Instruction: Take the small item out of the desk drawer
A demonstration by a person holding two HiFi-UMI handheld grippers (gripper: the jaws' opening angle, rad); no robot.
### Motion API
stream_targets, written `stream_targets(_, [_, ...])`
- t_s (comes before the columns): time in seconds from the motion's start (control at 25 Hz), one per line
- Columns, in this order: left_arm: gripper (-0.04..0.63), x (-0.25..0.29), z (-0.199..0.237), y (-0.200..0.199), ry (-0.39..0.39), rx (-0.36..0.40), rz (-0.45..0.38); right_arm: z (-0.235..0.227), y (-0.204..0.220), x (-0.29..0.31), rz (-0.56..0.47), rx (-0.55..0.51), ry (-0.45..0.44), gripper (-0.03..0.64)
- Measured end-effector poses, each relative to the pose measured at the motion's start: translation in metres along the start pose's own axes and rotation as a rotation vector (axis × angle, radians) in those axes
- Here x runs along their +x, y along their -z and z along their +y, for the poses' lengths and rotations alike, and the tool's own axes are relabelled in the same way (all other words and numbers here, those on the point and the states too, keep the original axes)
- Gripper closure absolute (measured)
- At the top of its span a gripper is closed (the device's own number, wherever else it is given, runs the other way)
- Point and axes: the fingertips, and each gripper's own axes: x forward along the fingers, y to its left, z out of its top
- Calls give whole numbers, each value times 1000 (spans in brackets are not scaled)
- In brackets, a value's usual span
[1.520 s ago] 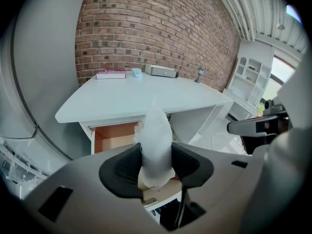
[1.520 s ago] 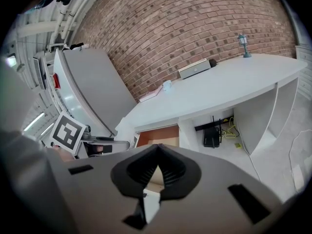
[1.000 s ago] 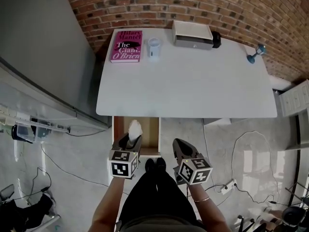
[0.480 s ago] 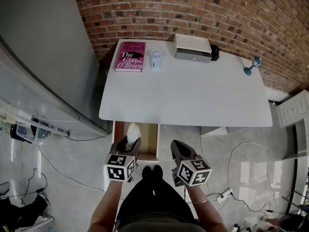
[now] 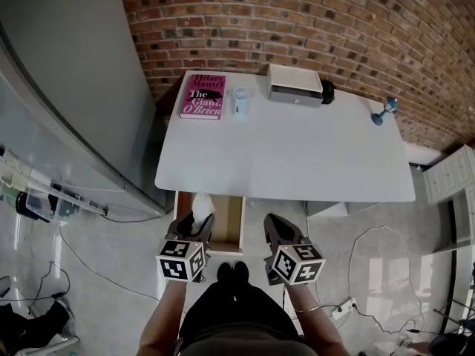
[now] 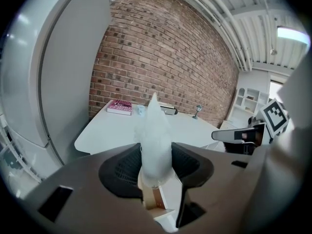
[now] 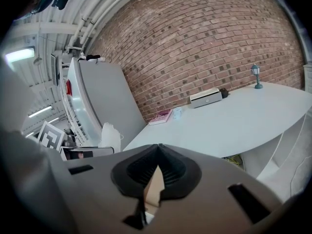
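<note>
White desk [image 5: 297, 162], magenta book [image 5: 202, 105], red brick wall [image 5: 334, 28], white small item [image 5: 200, 202], tan drawer [image 5: 231, 222]

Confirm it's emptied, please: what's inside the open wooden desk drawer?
Only bare wood shows in the wooden desk drawer. The left gripper, shut on the white crumpled item, covers its left side.
</note>
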Motion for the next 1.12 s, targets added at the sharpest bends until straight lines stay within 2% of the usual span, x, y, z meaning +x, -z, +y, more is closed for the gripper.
stream_targets(0.32, [405, -8, 1, -8, 5, -21, -35, 3, -12, -3, -29, -45, 0, 612])
stream_targets(0.72, [405, -12, 2, -15, -2, -15, -56, 1, -19, -8, -64, -49, 20, 614])
stream_targets(1.12, [406, -15, 3, -18, -8, -3, -66, 4, -13, -7, -44, -68, 30, 615])
